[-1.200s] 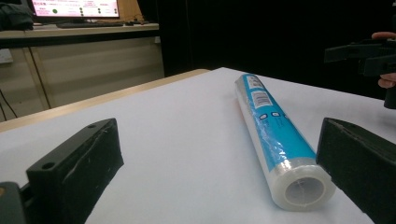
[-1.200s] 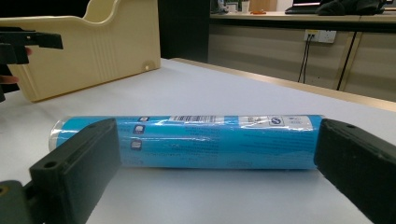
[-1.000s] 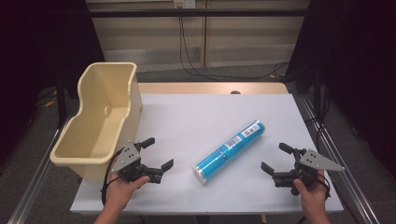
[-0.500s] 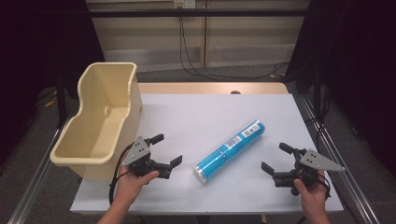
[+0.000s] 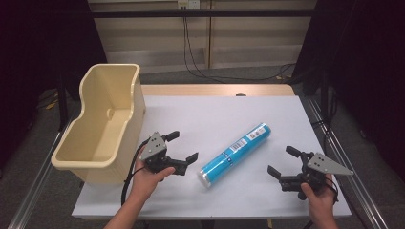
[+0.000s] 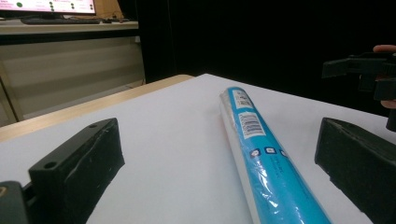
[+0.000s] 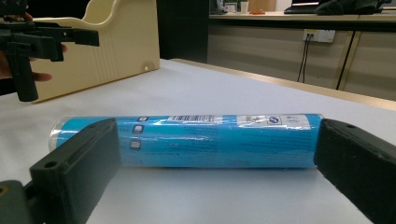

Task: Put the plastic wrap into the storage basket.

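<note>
A blue tube (image 5: 234, 155) lies flat on its side near the middle of the white worktop (image 5: 200, 119), a little toward the near edge. Its long axis runs diagonally: one end points to the near left, the other to the far right. The near-left end has a clear, pale cap; the far-right end is rounded off in blue. The tube is wrapped in shiny bright blue film that catches the light, with a white label carrying a barcode and small white square symbols along its length.

In the left tool's view the tube (image 6: 261, 154) stretches away from the camera between the two black jaws, touching neither. In the right tool's view the tube (image 7: 196, 140) lies broadside across the frame, beyond the jaws.

The left tool (image 5: 182, 146), held in the person's left hand (image 5: 148, 176), sits just left of the tube's near end, jaws spread wide and holding nothing. The right tool (image 5: 282, 162), in the right hand (image 5: 317, 195), is to the right of the tube and well apart from it, jaws likewise spread and empty.

A cream plastic bin (image 5: 102, 126) with tall walls stands at the left edge of the worktop, just beside the left tool.
</note>
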A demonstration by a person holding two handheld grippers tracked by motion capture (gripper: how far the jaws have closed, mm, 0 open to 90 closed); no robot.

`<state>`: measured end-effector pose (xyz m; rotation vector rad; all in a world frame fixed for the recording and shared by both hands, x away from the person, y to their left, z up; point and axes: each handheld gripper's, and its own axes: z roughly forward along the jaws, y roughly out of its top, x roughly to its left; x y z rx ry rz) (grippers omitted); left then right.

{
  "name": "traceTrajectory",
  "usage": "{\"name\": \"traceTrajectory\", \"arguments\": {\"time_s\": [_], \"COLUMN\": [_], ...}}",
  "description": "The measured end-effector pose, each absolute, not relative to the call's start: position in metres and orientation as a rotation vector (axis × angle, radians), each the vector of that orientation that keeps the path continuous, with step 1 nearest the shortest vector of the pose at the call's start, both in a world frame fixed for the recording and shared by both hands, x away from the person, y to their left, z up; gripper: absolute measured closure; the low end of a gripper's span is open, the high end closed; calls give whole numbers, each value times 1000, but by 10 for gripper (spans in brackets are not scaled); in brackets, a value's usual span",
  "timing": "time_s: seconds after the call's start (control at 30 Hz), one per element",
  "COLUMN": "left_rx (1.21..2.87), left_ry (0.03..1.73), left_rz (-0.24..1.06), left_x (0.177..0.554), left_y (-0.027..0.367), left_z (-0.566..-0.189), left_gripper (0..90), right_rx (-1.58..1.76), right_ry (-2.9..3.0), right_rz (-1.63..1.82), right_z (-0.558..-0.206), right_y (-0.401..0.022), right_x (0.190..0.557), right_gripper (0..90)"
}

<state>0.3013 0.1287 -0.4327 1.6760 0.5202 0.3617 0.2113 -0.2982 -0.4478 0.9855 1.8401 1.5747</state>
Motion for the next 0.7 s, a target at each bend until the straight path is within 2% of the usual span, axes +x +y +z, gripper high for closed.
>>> {"name": "traceTrajectory", "arguments": {"time_s": [0.5,0.7], "left_rx": [1706,1772], "left_ry": [521,532], "left_rz": [305,263], "left_x": [316,321], "left_y": [96,82], "left_z": [-432,-436], "left_gripper": [12,12], "right_rx": [986,987], "right_ry": [1842,1841], "right_rz": [1572,1572], "right_z": [-448,-448], "right_y": [-298,-299], "right_x": [211,211], "right_gripper": [2,1]}}
